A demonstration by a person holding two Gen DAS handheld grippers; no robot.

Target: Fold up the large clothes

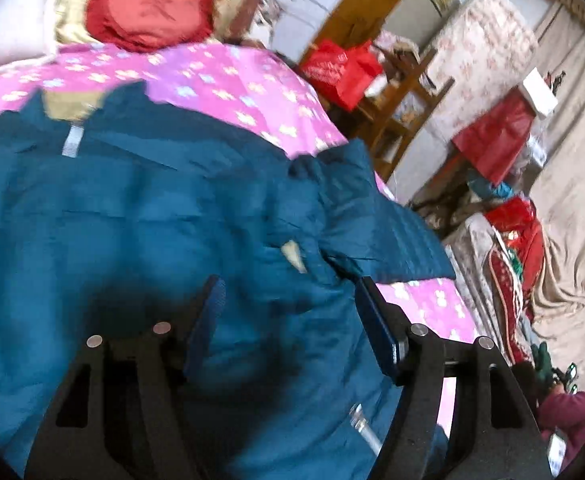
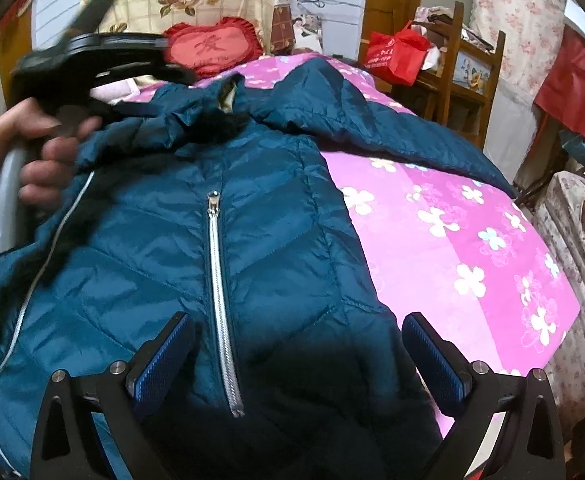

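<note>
A big blue puffy jacket (image 2: 220,240) lies spread on a bed with a pink flower sheet (image 2: 472,248). Its silver zipper (image 2: 222,304) runs down the middle, and one sleeve (image 2: 392,132) stretches out to the far right. The right gripper (image 2: 298,354) hangs over the near part of the jacket with its jaws wide apart and nothing between them. The left gripper (image 1: 288,320) is over the jacket too, jaws apart, gripping nothing. A red heart pillow (image 2: 212,48) sits at the far end of the bed
</note>
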